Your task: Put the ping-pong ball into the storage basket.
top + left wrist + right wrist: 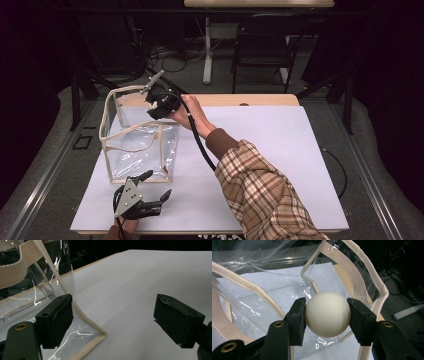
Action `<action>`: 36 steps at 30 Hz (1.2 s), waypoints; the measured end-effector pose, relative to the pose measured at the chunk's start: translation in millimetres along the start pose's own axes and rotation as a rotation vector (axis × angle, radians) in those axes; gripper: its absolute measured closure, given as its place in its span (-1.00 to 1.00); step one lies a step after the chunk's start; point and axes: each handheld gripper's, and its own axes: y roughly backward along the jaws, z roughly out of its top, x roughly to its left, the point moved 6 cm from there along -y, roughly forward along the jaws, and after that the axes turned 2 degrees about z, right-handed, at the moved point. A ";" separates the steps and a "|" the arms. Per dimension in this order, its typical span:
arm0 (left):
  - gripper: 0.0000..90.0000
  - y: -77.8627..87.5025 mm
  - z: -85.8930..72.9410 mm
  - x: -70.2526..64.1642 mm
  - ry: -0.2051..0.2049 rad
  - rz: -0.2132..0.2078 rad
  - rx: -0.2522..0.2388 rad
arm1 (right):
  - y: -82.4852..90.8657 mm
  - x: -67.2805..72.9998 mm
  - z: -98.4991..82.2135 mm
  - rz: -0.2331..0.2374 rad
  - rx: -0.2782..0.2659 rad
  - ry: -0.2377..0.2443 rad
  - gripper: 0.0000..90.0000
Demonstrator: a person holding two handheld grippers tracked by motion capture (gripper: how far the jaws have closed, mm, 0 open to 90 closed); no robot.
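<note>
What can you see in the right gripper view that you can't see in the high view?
The right gripper view shows a white ball squeezed between the two black jaws of the right hand-held gripper, poised over the open top of the clear bag.

The high view shows the left hand-held gripper with its jaws spread, beside the bag's near bottom corner, plus the person's plaid sleeve, the white table cover and a dark chair beyond.

Both show the clear bag with its beige trim, the white cover and the right hand-held gripper.

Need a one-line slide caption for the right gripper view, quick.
Right gripper shut on a white ball, held above the open clear bag with beige trim.
</note>
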 end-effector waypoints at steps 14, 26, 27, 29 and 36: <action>-0.65 0.0 0.3 -0.3 -0.001 -0.001 -0.004 | -7.0 1.3 -1.1 0.019 0.031 -0.019 0.13; -0.65 0.1 0.6 -0.3 0.004 0.000 -0.008 | -13.9 -0.9 -3.4 0.030 0.060 -0.034 0.13; -0.65 0.1 0.6 -0.3 0.003 0.000 -0.008 | -14.7 -0.9 -3.7 0.031 0.063 -0.036 0.13; -0.65 0.0 0.6 -0.4 0.004 0.000 -0.008 | -15.8 -1.0 -4.3 0.032 0.067 -0.038 0.13; -0.65 0.0 0.6 -0.4 0.004 -0.001 -0.008 | -17.2 -1.3 -4.7 0.031 0.071 -0.039 0.13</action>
